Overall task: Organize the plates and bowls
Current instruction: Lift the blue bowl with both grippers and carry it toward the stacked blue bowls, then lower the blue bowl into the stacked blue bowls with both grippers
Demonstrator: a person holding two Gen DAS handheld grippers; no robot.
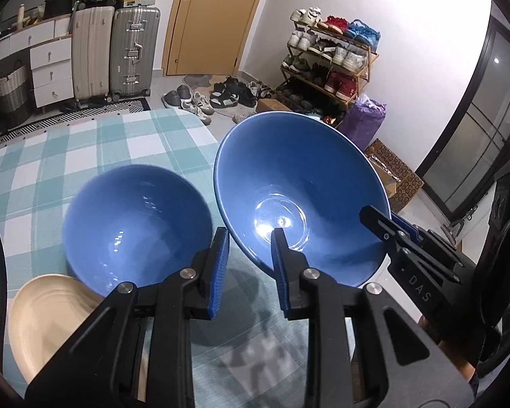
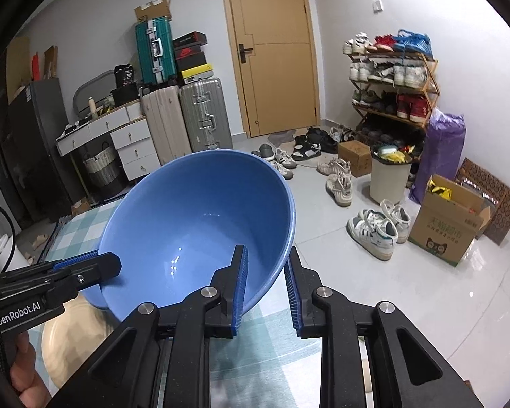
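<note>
A: Cluttered entry room, suitcases by the door, and a checked cloth over the tabletop.

B: The left claw and right claw both clench the rim of the big blue bowl, tilted and clear of the cloth near the tabletop's right edge.

A: A second blue bowl sits mid-cloth, touching a cream plate at the near left corner.

B: Nothing looks stacked; early days, I'd say.

Both wrist cameras look closely down their jaws, sharing the blue bowl and door.
</note>
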